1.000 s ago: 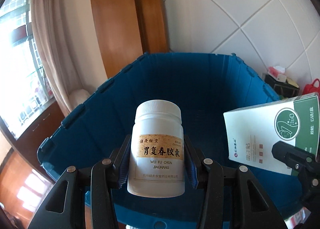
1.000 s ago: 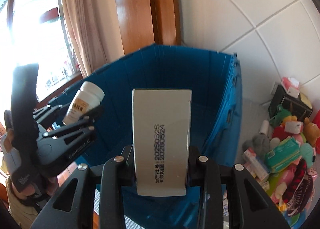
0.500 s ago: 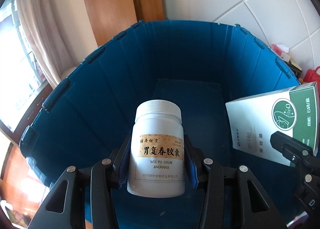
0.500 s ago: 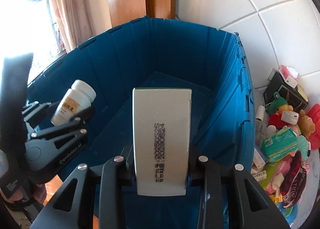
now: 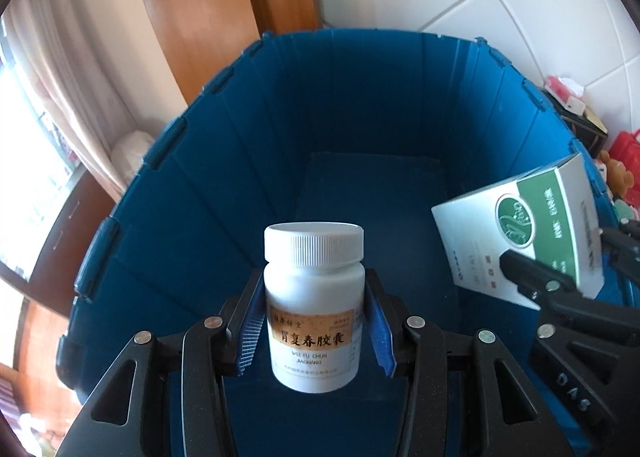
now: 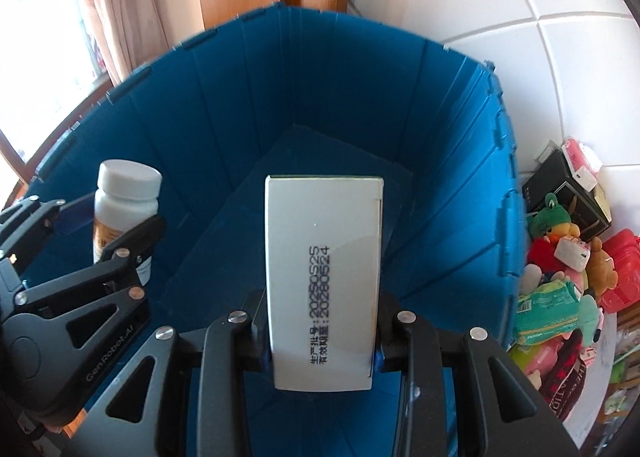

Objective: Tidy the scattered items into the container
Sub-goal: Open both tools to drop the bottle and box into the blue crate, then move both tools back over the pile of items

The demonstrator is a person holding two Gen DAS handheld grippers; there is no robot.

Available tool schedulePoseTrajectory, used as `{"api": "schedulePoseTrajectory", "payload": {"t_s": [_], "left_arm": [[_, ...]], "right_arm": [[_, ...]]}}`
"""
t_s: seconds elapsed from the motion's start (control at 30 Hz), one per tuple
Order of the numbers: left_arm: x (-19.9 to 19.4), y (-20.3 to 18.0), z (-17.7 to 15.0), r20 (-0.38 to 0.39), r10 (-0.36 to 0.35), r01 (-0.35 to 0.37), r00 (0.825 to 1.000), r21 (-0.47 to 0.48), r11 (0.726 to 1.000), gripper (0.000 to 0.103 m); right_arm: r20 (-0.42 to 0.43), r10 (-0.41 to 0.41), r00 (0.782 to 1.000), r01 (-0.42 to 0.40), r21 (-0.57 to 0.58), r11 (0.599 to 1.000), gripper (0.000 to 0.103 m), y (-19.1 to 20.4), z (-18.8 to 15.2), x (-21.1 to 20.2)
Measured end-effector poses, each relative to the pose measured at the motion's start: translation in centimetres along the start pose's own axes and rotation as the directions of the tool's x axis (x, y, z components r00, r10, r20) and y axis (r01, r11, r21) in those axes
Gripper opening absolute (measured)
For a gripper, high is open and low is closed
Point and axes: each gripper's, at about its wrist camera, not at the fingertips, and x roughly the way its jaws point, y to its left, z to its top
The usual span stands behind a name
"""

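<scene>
White wall tiles (image 5: 500,17) and a wooden door frame (image 5: 224,17) back the scene, with a pale curtain (image 5: 68,69) hanging at far left beside a bright window. Below all that sits the big blue container (image 5: 248,161), its ribbed walls open to both cameras and its dark floor bare where it shows.

Over on the left side, the left tongs (image 5: 314,331) are closed on a white pill bottle (image 5: 314,309), blue pads pressed to either side of its body. Upright it stands, ribbed cap on top, gold label facing the lens, held above the container floor inside the walls. From the right wrist view that same bottle (image 6: 124,205) shows up at the left edge, pinched in the black fingers, close to the container's left wall.

Moving right, the right tongs (image 6: 322,331) clamp a white box (image 6: 324,277), narrow side up, with printed date codes running along it. It too hangs over the container's interior. In the left wrist view the box (image 5: 520,233) shows its green and white face, tilted, near the right wall.

Farther right, outside the container, a heap of plush toys (image 6: 560,241) and packets lies on the floor by a black box (image 6: 568,193) and a red plastic item (image 6: 624,265).
</scene>
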Motion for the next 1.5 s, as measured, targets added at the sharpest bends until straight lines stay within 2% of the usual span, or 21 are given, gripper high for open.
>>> {"api": "schedulePoseTrajectory", "payload": {"t_s": [0.1, 0.23, 0.27, 0.5, 0.6, 0.77, 0.83, 0.9, 0.97, 1.03, 1.1, 1.3, 1.37, 1.5], "left_arm": [[0.4, 0.2, -0.1, -0.012, -0.005, 0.005, 1.000, -0.004, 1.000, 0.047], [-0.1, 0.4, -0.3, 0.012, 0.004, -0.004, 1.000, -0.009, 1.000, 0.071], [-0.2, 0.3, -0.4, 0.017, 0.007, -0.007, 1.000, -0.008, 1.000, 0.072], [-0.8, 1.1, -0.8, 0.031, 0.005, -0.004, 0.999, -0.022, 1.000, 0.074], [-1.5, 1.2, -1.2, 0.050, 0.006, -0.005, 0.999, -0.021, 1.000, 0.078], [-2.8, 1.5, -2.0, 0.082, 0.000, 0.003, 0.997, -0.042, 0.999, 0.079], [-3.2, 1.3, -2.4, 0.094, 0.005, 0.000, 0.996, -0.047, 0.999, 0.080], [-3.7, 1.3, -2.8, 0.105, 0.009, -0.004, 0.994, -0.054, 0.999, 0.081], [-4.2, 1.0, -3.1, 0.113, 0.007, -0.001, 0.994, -0.055, 0.998, 0.081], [-4.8, 0.5, -3.4, 0.125, 0.009, -0.002, 0.992, -0.058, 0.998, 0.081], [-5.4, -0.1, -3.6, 0.135, 0.005, 0.002, 0.991, -0.057, 0.998, 0.081], [-8.0, -2.6, -4.3, 0.183, -0.016, 0.026, 0.983, -0.051, 0.998, 0.082], [-9.4, -3.6, -4.6, 0.213, -0.030, 0.042, 0.977, -0.052, 0.998, 0.082], [-12.5, -6.9, -5.6, 0.275, -0.050, 0.055, 0.960, -0.013, 0.998, 0.085]], "right_arm": [[-0.022, 0.012, 1.000, -0.012, 0.006, 1.000, 0.034, 0.1, 0.0, 0.8], [-0.024, 0.005, 1.000, -0.005, 0.011, 1.000, 0.034, 0.4, -0.1, 1.2], [-0.023, 0.005, 1.000, -0.004, 0.014, 1.000, 0.035, 0.4, -0.2, 1.1], [-0.005, -0.009, 1.000, 0.009, 0.028, 1.000, 0.036, 0.4, -0.3, 0.5], [0.012, -0.018, 1.000, 0.017, 0.030, 0.999, 0.050, 0.4, -0.5, -0.2], [0.045, -0.030, 0.999, 0.028, 0.031, 0.999, 0.054, 0.4, -1.2, -1.7], [0.058, -0.037, 0.998, 0.035, 0.031, 0.999, 0.058, 0.4, -1.5, -2.3], [0.078, -0.051, 0.996, 0.049, 0.033, 0.998, 0.067, 0.2, -1.9, -3.2], [0.099, -0.063, 0.993, 0.060, 0.032, 0.998, 0.068, 0.1, -2.3, -4.2], [0.117, -0.074, 0.990, 0.069, 0.039, 0.997, 0.070, -0.2, -2.7, -5.2], [0.134, -0.083, 0.988, 0.077, 0.050, 0.996, 0.077, -0.8, -3.0, -6.1], [0.181, -0.089, 0.979, 0.070, 0.108, 0.992, 0.079, -3.6, -5.3, -9.3], [0.201, -0.094, 0.975, 0.069, 0.129, 0.989, 0.081, -4.7, -6.6, -10.6], [0.248, -0.113, 0.962, 0.071, 0.169, 0.983, 0.092, -7.2, -9.5, -13.6]]}}
